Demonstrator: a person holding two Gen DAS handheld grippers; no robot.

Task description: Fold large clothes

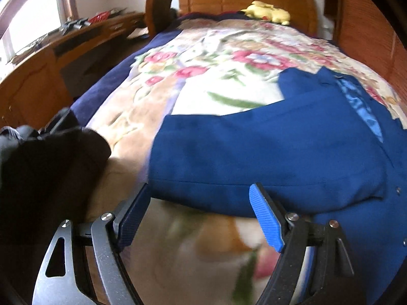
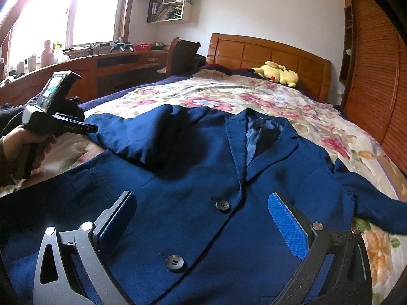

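Observation:
A navy blue suit jacket (image 2: 193, 178) lies face up on the flowered bedspread, buttons and lapels showing. Its left sleeve (image 2: 142, 137) is folded across the chest; the other sleeve (image 2: 366, 193) stretches out to the right. My right gripper (image 2: 201, 218) is open and empty, hovering over the jacket's buttoned front. My left gripper (image 1: 198, 211) is open and empty at the jacket's left edge (image 1: 254, 152), just off the folded sleeve. It also shows in the right wrist view (image 2: 86, 128), with its tips at the sleeve's end.
The bed's flowered blanket (image 1: 203, 71) runs up to a wooden headboard (image 2: 269, 53) with a yellow plush toy (image 2: 277, 73). A dark garment (image 1: 51, 157) lies at the bed's left edge. A wooden desk (image 2: 101, 63) stands on the left, a slatted wardrobe (image 2: 376, 76) on the right.

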